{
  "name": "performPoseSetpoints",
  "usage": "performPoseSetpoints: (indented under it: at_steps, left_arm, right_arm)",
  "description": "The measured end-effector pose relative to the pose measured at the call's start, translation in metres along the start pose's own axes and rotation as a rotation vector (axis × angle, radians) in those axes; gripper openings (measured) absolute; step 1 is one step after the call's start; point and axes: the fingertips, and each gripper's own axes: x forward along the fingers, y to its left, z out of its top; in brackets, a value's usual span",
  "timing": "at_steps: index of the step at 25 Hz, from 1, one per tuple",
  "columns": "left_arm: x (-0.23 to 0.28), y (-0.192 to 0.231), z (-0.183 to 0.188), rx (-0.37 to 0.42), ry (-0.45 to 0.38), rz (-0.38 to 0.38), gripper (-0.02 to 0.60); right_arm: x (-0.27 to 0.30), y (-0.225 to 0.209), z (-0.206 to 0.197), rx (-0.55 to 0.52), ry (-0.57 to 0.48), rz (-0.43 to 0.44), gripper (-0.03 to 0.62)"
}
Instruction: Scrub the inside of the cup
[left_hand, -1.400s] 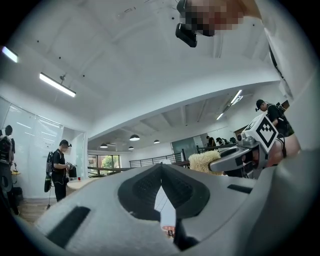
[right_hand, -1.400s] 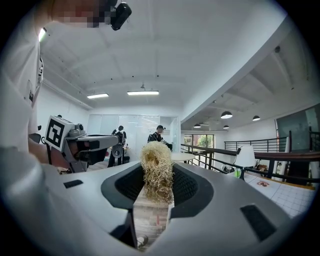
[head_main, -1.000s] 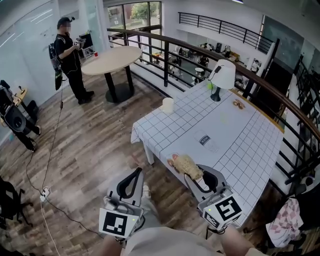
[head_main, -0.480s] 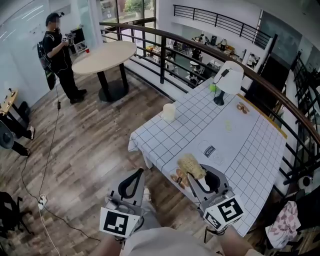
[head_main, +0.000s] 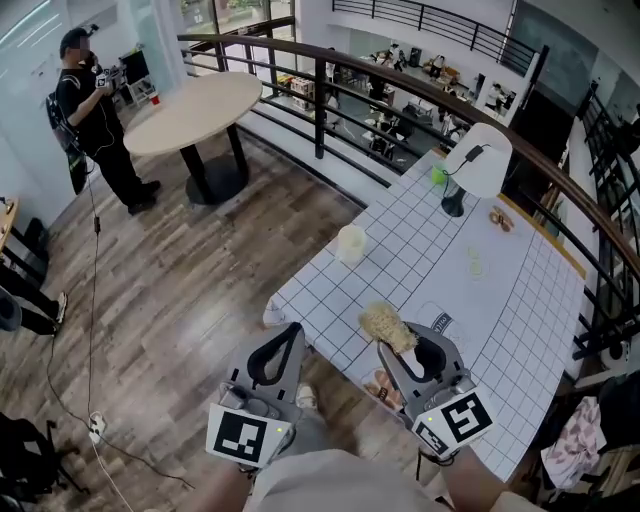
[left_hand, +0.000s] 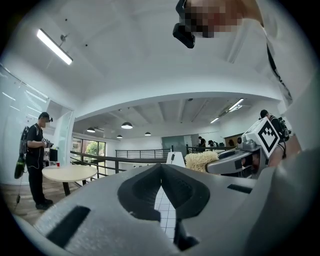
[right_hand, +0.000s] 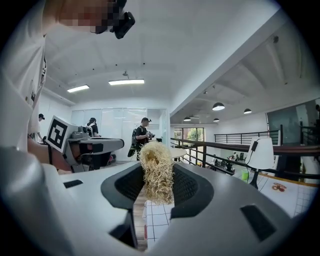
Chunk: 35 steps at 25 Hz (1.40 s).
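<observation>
At near edge of gridded table (head_main: 500, 310), approach step only, no scrubbing yet: left gripper (head_main: 294, 330) closed on nothing, right gripper (head_main: 388, 345) clamped on loofah scrubber (head_main: 386, 324). Cup (head_main: 351, 243) upright near cloth's left edge, well apart from both. Next, probably: open left jaws, steady cup, feed scrubber into mouth.
</observation>
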Motion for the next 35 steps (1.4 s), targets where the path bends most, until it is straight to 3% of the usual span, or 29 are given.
performPoseSetpoints:
  at_steps: [4, 7, 15, 20, 25, 30, 35]
  left_arm:
    - [0.038, 0.042, -0.004, -0.008, -0.038, -0.071, 0.014]
    - [0.066, 0.065, -0.009, -0.011, -0.014, -0.108, 0.014]
    - [0.121, 0.096, -0.007, -0.023, -0.015, -0.227, 0.014]
    - [0.141, 0.098, -0.009, -0.016, 0.005, -0.245, 0.014]
    - [0.156, 0.093, -0.008, -0.014, 0.010, -0.229, 0.014]
    - [0.162, 0.085, 0.001, -0.017, -0.053, -0.208, 0.014]
    - [0.176, 0.073, -0.001, 0.023, -0.070, -0.226, 0.015]
  right_arm:
    - [0.046, -0.021, 0.008, 0.005, 0.012, -0.048, 0.141]
    - [0.076, -0.039, 0.015, 0.006, 0.010, -0.084, 0.141]
    - [0.134, -0.066, 0.026, 0.039, 0.021, -0.140, 0.141]
    - [0.134, -0.094, 0.027, 0.075, 0.029, -0.182, 0.141]
    - [0.132, -0.112, 0.027, 0.083, 0.025, -0.170, 0.141]
    - [0.134, -0.126, 0.013, 0.114, 0.035, -0.145, 0.141]
    - [0.137, -0.144, -0.006, 0.076, 0.082, -0.147, 0.141]
